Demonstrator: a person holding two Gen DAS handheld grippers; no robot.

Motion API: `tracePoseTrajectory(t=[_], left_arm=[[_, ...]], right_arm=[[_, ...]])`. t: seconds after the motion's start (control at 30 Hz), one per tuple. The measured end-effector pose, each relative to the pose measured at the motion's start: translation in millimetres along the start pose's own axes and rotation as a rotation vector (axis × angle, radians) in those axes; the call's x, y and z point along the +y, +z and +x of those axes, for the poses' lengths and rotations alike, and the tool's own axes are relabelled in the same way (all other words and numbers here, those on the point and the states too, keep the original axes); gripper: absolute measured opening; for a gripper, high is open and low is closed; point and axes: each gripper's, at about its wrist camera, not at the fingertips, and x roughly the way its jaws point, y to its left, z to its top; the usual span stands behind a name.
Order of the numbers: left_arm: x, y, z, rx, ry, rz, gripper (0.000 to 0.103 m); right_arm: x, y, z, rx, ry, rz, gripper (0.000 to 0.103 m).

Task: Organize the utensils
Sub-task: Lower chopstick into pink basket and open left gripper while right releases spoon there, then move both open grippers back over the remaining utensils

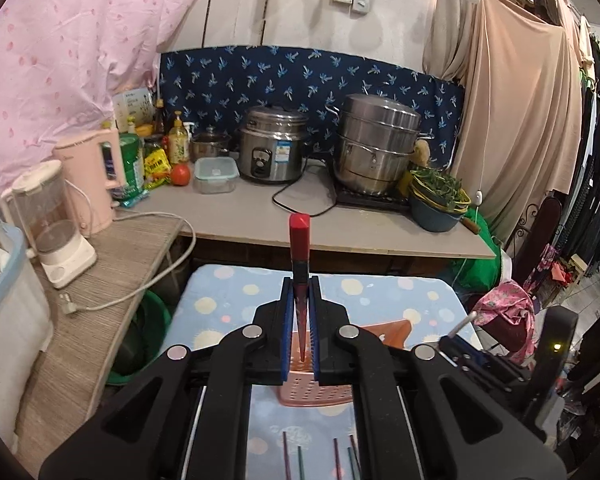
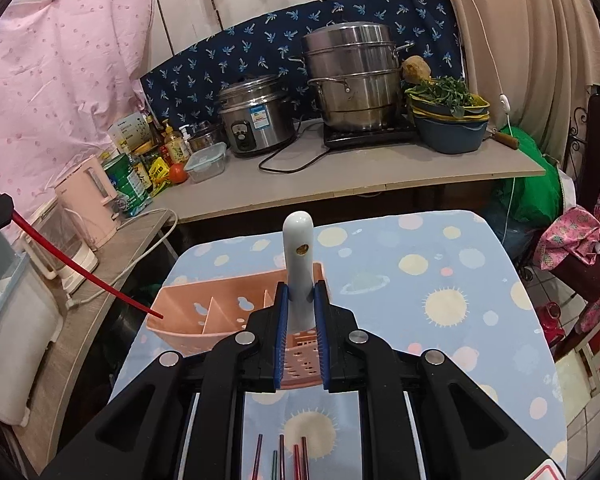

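Note:
My left gripper (image 1: 301, 280) is shut on a red chopstick (image 1: 299, 248), held upright with its tip down over the pink utensil basket (image 1: 312, 394). In the right wrist view that chopstick (image 2: 80, 270) slants down to the basket's left compartment. My right gripper (image 2: 301, 286) is shut on a pale grey utensil handle (image 2: 298, 256), upright over the right part of the pink divided basket (image 2: 188, 312). Several loose chopsticks (image 2: 288, 458) lie on the table near me; they also show in the left wrist view (image 1: 324, 458).
The basket stands on a table with a blue spotted cloth (image 2: 440, 280). Behind is a counter (image 2: 340, 188) with a rice cooker (image 2: 256, 116), steamer pot (image 2: 356, 80) and bowls of greens (image 2: 448, 116). A pink kettle (image 1: 92, 176) and blender (image 1: 56, 224) stand left.

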Motion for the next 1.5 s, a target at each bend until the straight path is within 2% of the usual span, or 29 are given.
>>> tracePoseTrajectory(t=[0.43,0.57,0.63,0.73,0.97,1.07,1.2,1.5], left_arm=[[4,-23,66,0.106,0.022,-0.015,0.007],[2,-31,70,0.108,0.043,-0.004,0.008],[-2,-32,68,0.1,0.056,0.012,0.01],[-4,-33,64,0.092,0.057,0.015,0.022],[-4,-40,46,0.081,0.078,0.012,0.025],[-2,-50,34,0.086,0.085,0.005,0.029],[5,-71,20,0.108,0.105,-0.001,0.03],[27,-139,3,0.211,0.16,-0.033,0.032]], right_arm=[[-1,-11,53,0.1,-0.017,-0.021,0.013],[1,-11,42,0.064,-0.034,-0.036,0.019],[1,-11,36,0.048,-0.041,-0.036,0.03],[1,-10,25,0.03,-0.048,-0.044,0.032],[-6,-23,-3,0.021,-0.042,-0.011,0.036],[-7,-39,-17,0.033,-0.038,-0.014,0.037],[-4,-70,-33,0.069,-0.022,-0.022,0.037],[-3,-146,-54,0.179,-0.017,-0.06,0.037]])
